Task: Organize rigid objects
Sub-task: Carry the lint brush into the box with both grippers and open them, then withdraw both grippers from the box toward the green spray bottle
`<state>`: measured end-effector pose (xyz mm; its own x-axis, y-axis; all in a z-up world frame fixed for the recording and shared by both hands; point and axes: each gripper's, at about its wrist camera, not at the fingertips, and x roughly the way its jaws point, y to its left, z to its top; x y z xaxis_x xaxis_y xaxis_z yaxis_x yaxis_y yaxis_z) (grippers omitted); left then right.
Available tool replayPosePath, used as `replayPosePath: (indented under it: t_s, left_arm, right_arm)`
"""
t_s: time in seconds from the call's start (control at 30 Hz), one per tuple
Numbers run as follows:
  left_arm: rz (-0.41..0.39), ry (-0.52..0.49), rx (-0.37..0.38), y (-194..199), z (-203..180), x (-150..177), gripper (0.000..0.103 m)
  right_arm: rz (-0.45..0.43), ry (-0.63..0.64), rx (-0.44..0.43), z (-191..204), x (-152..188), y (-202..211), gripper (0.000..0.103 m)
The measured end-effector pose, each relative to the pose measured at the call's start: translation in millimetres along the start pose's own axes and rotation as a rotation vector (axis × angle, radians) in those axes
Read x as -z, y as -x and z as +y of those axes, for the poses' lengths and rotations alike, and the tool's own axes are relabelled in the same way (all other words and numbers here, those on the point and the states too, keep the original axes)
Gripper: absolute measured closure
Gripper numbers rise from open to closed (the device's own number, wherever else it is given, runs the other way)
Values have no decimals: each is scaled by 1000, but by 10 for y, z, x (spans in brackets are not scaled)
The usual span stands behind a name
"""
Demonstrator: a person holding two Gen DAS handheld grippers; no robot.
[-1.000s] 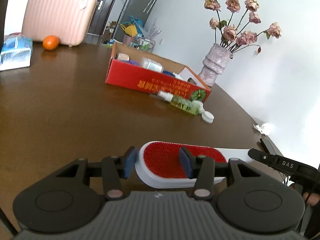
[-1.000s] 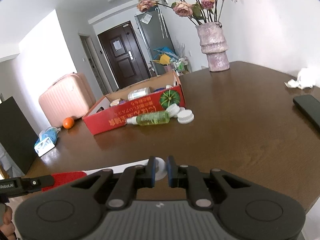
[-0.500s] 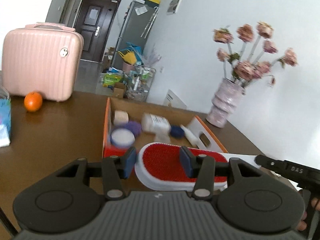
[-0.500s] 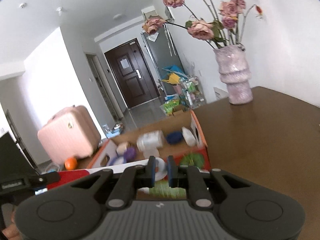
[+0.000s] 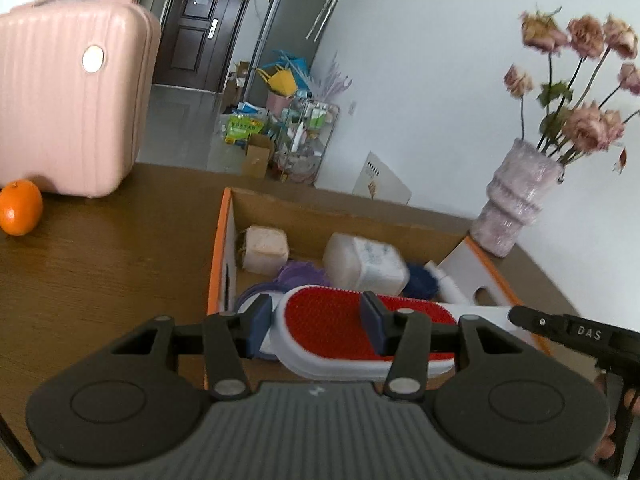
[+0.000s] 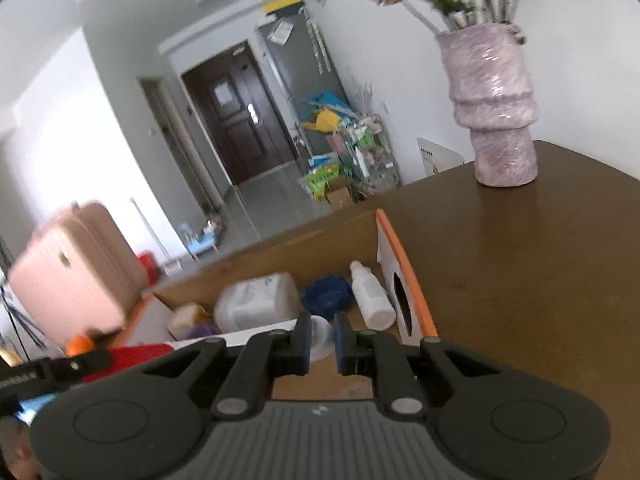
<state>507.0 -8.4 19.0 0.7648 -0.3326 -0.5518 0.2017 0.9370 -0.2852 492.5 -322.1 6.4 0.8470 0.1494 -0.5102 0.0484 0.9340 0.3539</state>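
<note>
Both grippers hold one white brush with a red bristle pad (image 5: 340, 326) above the open cardboard box (image 5: 224, 240). My left gripper (image 5: 316, 326) is shut on its red head. My right gripper (image 6: 322, 340) is shut on the white handle end (image 6: 320, 338). The box (image 6: 404, 264) holds a white jug (image 5: 360, 260), a beige block (image 5: 266, 250), a purple item (image 5: 298, 274), a blue scrubber (image 6: 326, 296) and a small white bottle (image 6: 370, 294).
A pink suitcase (image 5: 68, 88) and an orange (image 5: 20, 206) stand on the brown table (image 5: 100, 260) to the left. A pale vase of dried roses (image 5: 516, 204) stands right of the box, also in the right wrist view (image 6: 494, 108).
Both grippers have carried the brush up off the table and forward, from in front of the box to over its open top. The grips are unchanged.
</note>
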Motion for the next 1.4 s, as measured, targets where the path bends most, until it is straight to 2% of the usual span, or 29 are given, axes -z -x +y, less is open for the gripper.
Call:
replayPosePath:
  t_s: [0.17, 0.33, 0.5, 0.57, 0.6, 0.63, 0.67, 0.7, 0.73, 0.87, 0.97, 1.03, 1.4]
  left_arm:
    - [22, -36, -5, -59, 91, 91, 53]
    - [-4, -164, -66, 27, -45, 153, 46]
    - [-38, -182, -81, 336, -133, 84, 41]
    - [-82, -188, -90, 549, -198, 31, 33]
    - [-108, -194, -97, 659, -242, 12, 30]
    - [-146, -206, -107, 801, -303, 0, 25]
    - [-186, -221, -118, 932, -365, 8, 20]
    - [-218, -235, -122, 1051, -420, 22, 18]
    - [-242, -241, -114, 1167, -467, 34, 15]
    - [-325, -252, -91, 1634, -657, 173, 3]
    - [-384, -275, -105, 1923, -784, 340, 0]
    - [-384, -287, -107, 2055, -843, 447, 0]
    - [-368, -270, -133, 2653, -887, 947, 0]
  right_arm:
    - [39, 111, 15, 99, 149, -175, 90]
    - [44, 185, 15, 207, 193, -172, 88]
    - [8, 205, 14, 273, 61, 139, 88]
    - [-22, 214, 1, 324, -6, 350, 87]
    - [-42, 224, -5, 361, -39, 486, 82]
    - [-65, 233, -15, 398, -64, 612, 66]
    - [-93, 241, -25, 439, -79, 753, 55]
    - [-134, 249, -32, 482, -84, 915, 39]
    - [-174, 258, -37, 520, -77, 1064, 36]
    - [-245, 297, -48, 642, -8, 1567, 35]
    - [-278, 320, -51, 698, 77, 1857, 30]
    - [-291, 335, -46, 713, 137, 2001, 25]
    - [-315, 358, -36, 654, 606, 2801, 18]
